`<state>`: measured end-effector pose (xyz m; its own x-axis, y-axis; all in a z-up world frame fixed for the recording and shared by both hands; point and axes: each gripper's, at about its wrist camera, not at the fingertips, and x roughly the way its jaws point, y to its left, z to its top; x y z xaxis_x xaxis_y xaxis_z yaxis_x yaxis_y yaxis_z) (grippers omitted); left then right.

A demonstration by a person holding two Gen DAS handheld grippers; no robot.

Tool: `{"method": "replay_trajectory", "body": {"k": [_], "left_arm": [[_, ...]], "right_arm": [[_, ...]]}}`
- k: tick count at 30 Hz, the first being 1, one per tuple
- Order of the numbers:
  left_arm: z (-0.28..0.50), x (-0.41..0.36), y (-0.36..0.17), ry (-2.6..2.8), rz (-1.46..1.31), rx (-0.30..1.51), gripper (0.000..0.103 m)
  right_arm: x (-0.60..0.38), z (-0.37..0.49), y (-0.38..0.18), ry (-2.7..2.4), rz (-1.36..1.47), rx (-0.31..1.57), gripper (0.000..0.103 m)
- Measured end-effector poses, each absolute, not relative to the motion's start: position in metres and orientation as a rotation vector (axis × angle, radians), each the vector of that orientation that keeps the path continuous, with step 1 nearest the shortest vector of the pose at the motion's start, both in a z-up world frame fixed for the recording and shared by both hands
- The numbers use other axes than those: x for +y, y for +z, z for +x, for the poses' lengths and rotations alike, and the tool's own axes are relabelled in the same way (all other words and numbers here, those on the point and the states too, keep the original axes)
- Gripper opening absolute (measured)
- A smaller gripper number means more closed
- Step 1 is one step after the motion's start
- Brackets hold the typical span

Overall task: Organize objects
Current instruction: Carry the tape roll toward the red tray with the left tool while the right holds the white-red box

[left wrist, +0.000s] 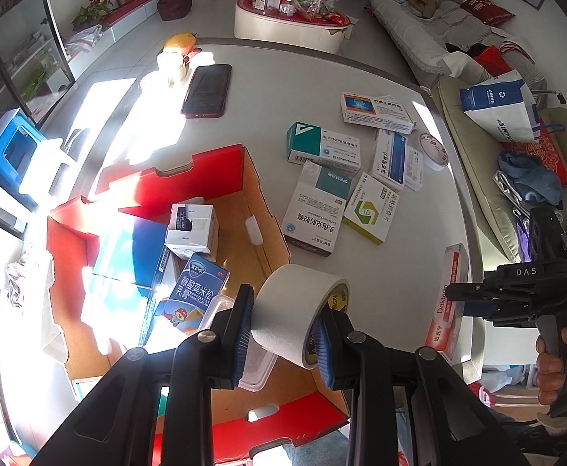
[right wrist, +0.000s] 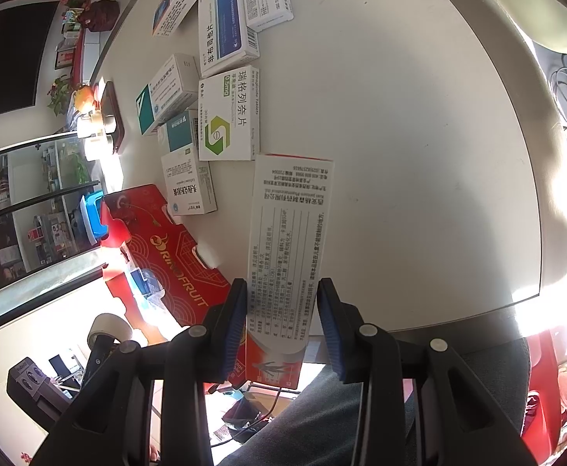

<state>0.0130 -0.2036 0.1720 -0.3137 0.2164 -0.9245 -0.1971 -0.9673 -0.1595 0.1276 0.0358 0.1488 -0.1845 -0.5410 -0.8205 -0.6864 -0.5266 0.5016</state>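
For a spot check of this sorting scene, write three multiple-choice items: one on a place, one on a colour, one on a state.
1. The phone lies:
A. on the table
B. in the red box
C. on the sofa

2. The roll of tape is:
A. blue
B. off-white
C. green

3. The right claw is:
A. open and empty
B. shut on a long carton
C. shut on a cup

Key: 1 A, it rests flat on the table. 2 B, pale roll in the left claw. 3 B, the long carton sits between its pads.

Left gripper [left wrist: 283,324] angled steeply down, pads clamped. Right gripper [right wrist: 281,310] angled down, clamped; hand [left wrist: 559,365] on its handle.
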Motion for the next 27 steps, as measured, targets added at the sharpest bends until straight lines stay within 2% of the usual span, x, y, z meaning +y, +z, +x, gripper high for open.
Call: {"method": "replay_trajectory", "body": {"k": [27], "left_arm": [[0.031,-0.231,0.157,2.381,-1.748,0.003,0.03]], "right_arm": [[0.033,0.126,0.146,1.807,-1.945,1.455,0.036]]}}
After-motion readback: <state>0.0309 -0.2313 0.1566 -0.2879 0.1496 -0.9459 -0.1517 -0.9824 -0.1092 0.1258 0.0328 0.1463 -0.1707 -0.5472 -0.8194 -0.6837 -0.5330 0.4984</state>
